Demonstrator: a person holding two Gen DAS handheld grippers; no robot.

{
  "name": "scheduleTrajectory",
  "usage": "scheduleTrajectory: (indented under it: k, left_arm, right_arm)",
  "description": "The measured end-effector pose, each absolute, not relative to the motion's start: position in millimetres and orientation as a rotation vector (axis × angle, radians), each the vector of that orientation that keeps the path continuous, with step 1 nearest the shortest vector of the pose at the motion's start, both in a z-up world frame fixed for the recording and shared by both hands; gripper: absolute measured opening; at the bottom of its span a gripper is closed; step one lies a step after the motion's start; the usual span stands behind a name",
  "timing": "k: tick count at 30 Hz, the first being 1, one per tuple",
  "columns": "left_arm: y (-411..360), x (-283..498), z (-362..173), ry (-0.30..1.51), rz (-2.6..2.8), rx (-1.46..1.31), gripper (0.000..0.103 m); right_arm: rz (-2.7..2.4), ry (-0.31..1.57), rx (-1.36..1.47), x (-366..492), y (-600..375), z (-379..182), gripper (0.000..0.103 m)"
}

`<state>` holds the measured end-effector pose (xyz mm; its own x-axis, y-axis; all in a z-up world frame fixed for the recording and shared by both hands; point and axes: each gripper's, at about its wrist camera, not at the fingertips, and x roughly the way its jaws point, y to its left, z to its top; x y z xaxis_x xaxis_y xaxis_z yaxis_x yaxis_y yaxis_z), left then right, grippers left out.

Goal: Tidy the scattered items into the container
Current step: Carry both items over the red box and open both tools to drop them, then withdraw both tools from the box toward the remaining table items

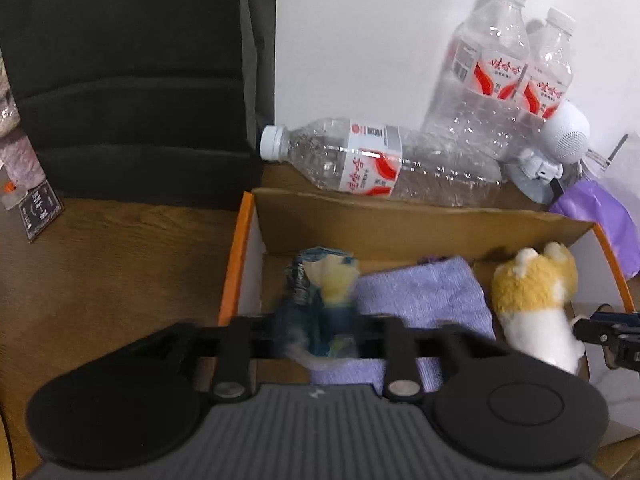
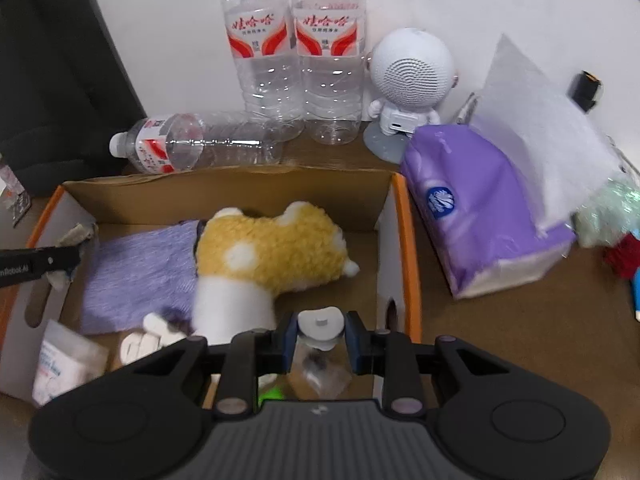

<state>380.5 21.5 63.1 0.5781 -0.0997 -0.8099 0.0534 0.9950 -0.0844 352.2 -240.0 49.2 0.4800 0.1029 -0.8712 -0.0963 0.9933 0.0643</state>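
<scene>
A cardboard box with an orange rim (image 1: 236,264) (image 2: 412,248) holds a purple towel (image 1: 424,292) (image 2: 140,268) and a yellow-and-white plush toy (image 1: 532,300) (image 2: 272,256). My left gripper (image 1: 320,332) hangs over the box's left part, jaws apart. A blurred blue-and-yellow crumpled wrapper (image 1: 320,300) sits between them with a gap on each side. My right gripper (image 2: 322,332) is over the box's near right corner, shut on a small clear bottle with a white cap (image 2: 320,322). Each gripper shows at the edge of the other's view.
Behind the box, one empty water bottle (image 2: 200,146) lies flat and two (image 2: 296,52) stand by the wall. A white astronaut speaker (image 2: 408,76) and a purple tissue pack (image 2: 480,208) stand at the right. A white packet (image 2: 68,360) lies in the box's near left corner.
</scene>
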Motion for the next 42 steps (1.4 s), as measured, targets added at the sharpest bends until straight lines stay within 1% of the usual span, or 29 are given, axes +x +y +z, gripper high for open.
scheduleTrajectory:
  k: [2,3,4,5,6,7,9,11,13,14,17,19,20,22,24,26,30,32,37,42]
  left_arm:
    - [22,377,71,0.940,-0.097,-0.064,0.060]
    - [23,372,77,0.933,-0.096,-0.066,0.072]
    - [24,366,82,0.927,-0.103,-0.069,0.076]
    - [25,359,88,0.927,-0.111,-0.077,0.077]
    - [27,350,93,0.927,-0.117,-0.089,0.080]
    - [29,339,98,0.925,-0.113,-0.093,0.086]
    - [30,313,108,0.889,-0.085,-0.076,0.092]
    - [30,277,120,0.831,-0.096,-0.056,0.095]
    - [30,232,130,0.758,-0.115,-0.054,0.102]
    - [32,208,134,0.714,-0.123,-0.050,0.103]
    - [39,131,134,0.581,-0.126,-0.018,0.103]
    - [46,84,125,0.525,-0.137,-0.020,0.103]
    - [50,63,118,0.513,-0.135,-0.014,0.103]
    - [57,27,103,0.504,-0.098,0.034,0.103]
    - [65,0,89,0.526,-0.031,0.072,0.103]
    - [74,-22,77,0.530,0.046,0.044,0.103]
    - [87,-48,54,0.550,0.014,-0.092,0.103]
    - [83,-48,44,0.579,0.007,-0.103,0.103]
    - [74,-51,32,0.598,-0.002,-0.034,0.103]
    - [78,-56,26,0.615,-0.008,-0.065,0.103]
  right_arm:
    - [0.123,1.037,-0.014,354,-236,51,0.035]
    - [0.130,1.021,-0.006,352,-236,53,0.038]
    - [0.134,1.009,0.012,351,-237,56,0.045]
    - [0.140,0.991,0.041,347,-239,60,0.050]
    - [0.146,0.980,0.061,342,-240,65,0.053]
    - [0.153,0.974,0.074,335,-241,70,0.058]
    - [0.175,0.964,0.081,319,-241,79,0.060]
    - [0.199,0.961,0.089,298,-238,88,0.067]
    - [0.224,0.951,0.102,272,-235,96,0.072]
    - [0.234,0.942,0.110,258,-233,99,0.077]
    - [0.285,0.870,0.142,203,-228,101,0.085]
    - [0.322,0.807,0.138,160,-221,92,0.087]
    - [0.332,0.780,0.132,140,-216,86,0.089]
    - [0.331,0.744,0.121,101,-208,68,0.089]
    - [0.313,0.745,0.112,70,-199,46,0.089]
    - [0.298,0.754,0.111,47,-192,32,0.089]
    - [0.211,0.663,0.079,2,-180,22,0.090]
    - [0.174,0.638,0.047,-9,-175,18,0.090]
    - [0.155,0.685,-0.019,-16,-169,18,0.090]
    - [0.111,0.679,-0.039,-20,-165,24,0.091]
